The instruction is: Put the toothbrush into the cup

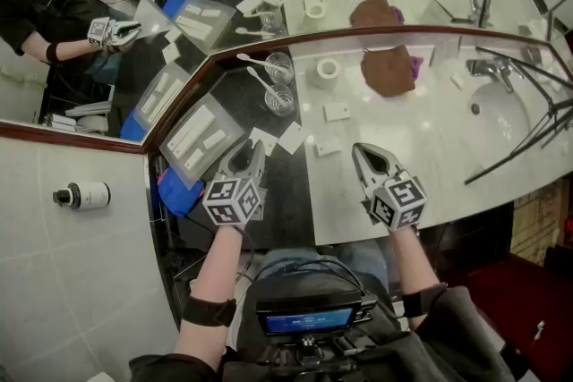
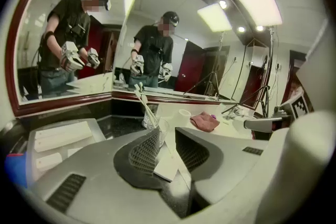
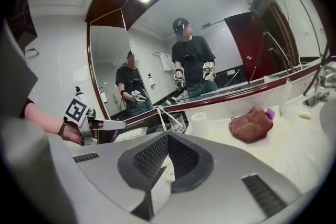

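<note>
A clear glass cup stands on the dark counter close to the mirror, and a white toothbrush leans in it, head up and to the left. Both also show in the left gripper view, the cup and toothbrush, and in the right gripper view, the cup and toothbrush. My left gripper is nearer me than the cup, open, with nothing pressed between its pads; a flat white packet lies on the counter below the gap. My right gripper hovers over the pale marble, shut and empty.
A grey tray with white packets sits left of the cup, a blue item below it. A white roll, a brown cloth and small white cards lie on the marble. Tap, basin and tripod legs are at right.
</note>
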A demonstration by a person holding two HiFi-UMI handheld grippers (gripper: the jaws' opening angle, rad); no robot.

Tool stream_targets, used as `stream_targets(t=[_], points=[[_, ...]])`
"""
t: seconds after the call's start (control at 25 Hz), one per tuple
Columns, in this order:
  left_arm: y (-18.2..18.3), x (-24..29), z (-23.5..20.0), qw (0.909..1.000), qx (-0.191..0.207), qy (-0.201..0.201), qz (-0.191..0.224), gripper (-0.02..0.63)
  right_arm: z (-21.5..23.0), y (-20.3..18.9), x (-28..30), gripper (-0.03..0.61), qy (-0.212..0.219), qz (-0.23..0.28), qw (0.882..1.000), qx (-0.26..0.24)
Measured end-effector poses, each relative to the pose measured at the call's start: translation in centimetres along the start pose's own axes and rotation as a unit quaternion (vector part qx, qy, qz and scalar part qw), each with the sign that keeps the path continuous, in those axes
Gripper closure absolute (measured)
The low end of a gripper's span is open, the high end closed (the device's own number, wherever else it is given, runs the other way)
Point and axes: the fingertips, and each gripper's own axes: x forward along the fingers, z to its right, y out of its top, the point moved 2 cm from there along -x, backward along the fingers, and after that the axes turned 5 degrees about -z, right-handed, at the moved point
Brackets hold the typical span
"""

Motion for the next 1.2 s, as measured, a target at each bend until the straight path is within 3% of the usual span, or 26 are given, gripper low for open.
stream_targets(t=[0.16, 0.36, 0.64, 1.08, 1.2], points=[[1.1, 3.5, -0.8, 0.9965, -0.057, -0.056, -0.027, 0.426, 0.0, -1.7, -0.4, 0.570, -0.019, 0.003, 1.000, 0.023], [3.7, 8.7, -2.0, 0.9851, -0.119, -0.121, -0.031, 0.387, 0.9, -2.7, -0.7, 0.570, -0.041, 0.009, 0.998, 0.043], [5.1, 14.3, -5.4, 0.9638, -0.218, -0.152, -0.019, 0.387, 2.6, -3.4, -1.0, 0.569, -0.065, 0.014, 0.996, 0.063], [5.3, 16.8, -6.6, 0.9639, -0.221, -0.145, -0.030, 0.391, 2.6, -5.1, -1.2, 0.570, -0.070, 0.007, 0.994, 0.078], [5.3, 17.1, -6.7, 0.9657, -0.219, -0.136, -0.033, 0.444, 2.7, -5.2, -1.6, 0.571, -0.073, 0.006, 0.994, 0.078]])
